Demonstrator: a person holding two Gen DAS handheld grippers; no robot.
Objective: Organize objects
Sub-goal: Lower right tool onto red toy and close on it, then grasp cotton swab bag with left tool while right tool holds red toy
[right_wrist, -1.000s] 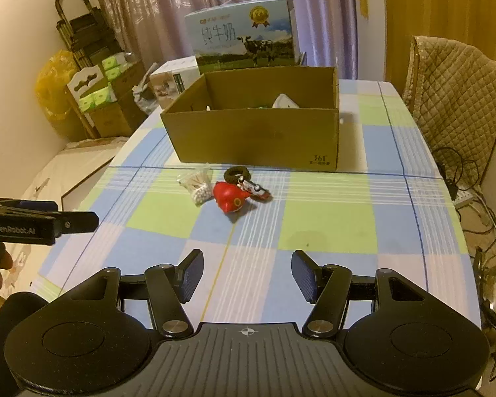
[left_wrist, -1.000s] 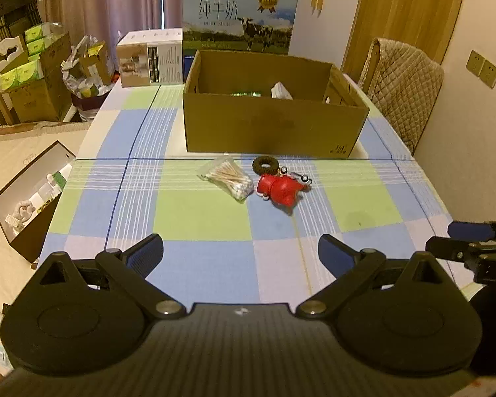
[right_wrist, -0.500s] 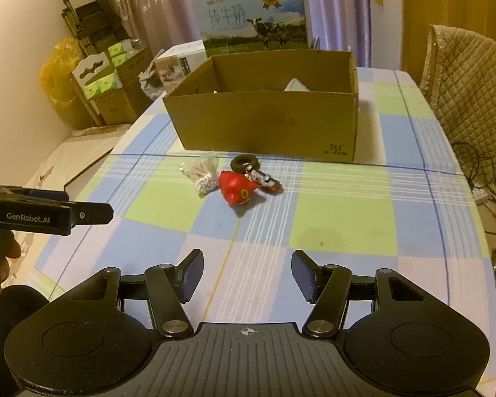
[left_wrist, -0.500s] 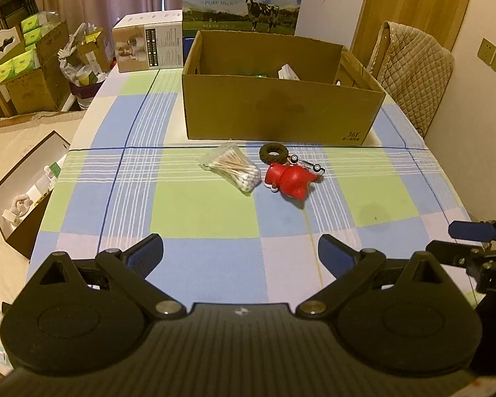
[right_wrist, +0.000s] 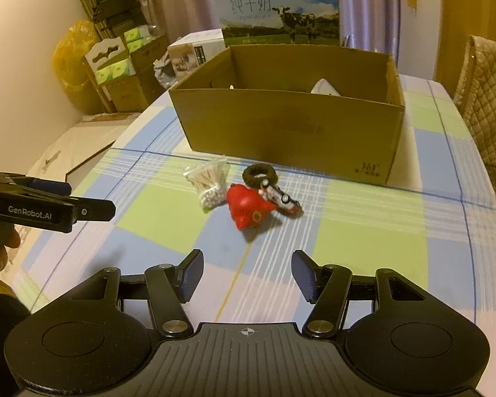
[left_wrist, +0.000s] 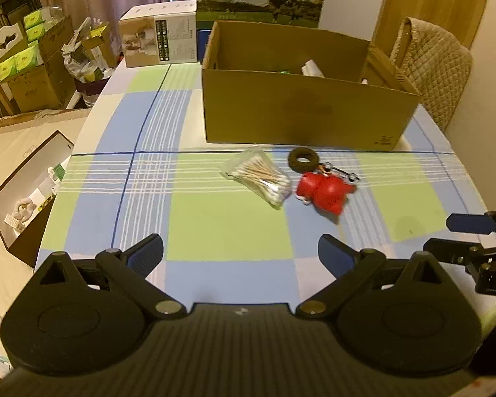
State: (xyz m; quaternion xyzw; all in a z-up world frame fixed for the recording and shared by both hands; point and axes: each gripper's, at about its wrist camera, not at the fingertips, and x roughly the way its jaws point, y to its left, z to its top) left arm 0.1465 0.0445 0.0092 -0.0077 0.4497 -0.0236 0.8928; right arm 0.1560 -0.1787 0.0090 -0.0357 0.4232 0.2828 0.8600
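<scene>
- Cardboard box [left_wrist: 301, 106] is sitting open-topped on the checked table [left_wrist: 215, 228]; a white item [left_wrist: 312, 67] and a bit of green are showing inside, the rest being hidden by its front wall.
- Clear bag of cotton swabs [left_wrist: 260, 177] is lying just in front of the box, sealed around its swabs.
- Dark ring [left_wrist: 303, 159], red toy [left_wrist: 325, 192] and a small toy car [right_wrist: 279, 198] are lying beside the bag, touching each other.
- Left gripper [left_wrist: 240, 251] is hovering with fingers wide, holding nothing.
- Right gripper [right_wrist: 247, 276] is hovering with fingers partly spread, empty.
- Brown open box [left_wrist: 20, 195] off the table's left edge is holding small pale items.
</scene>
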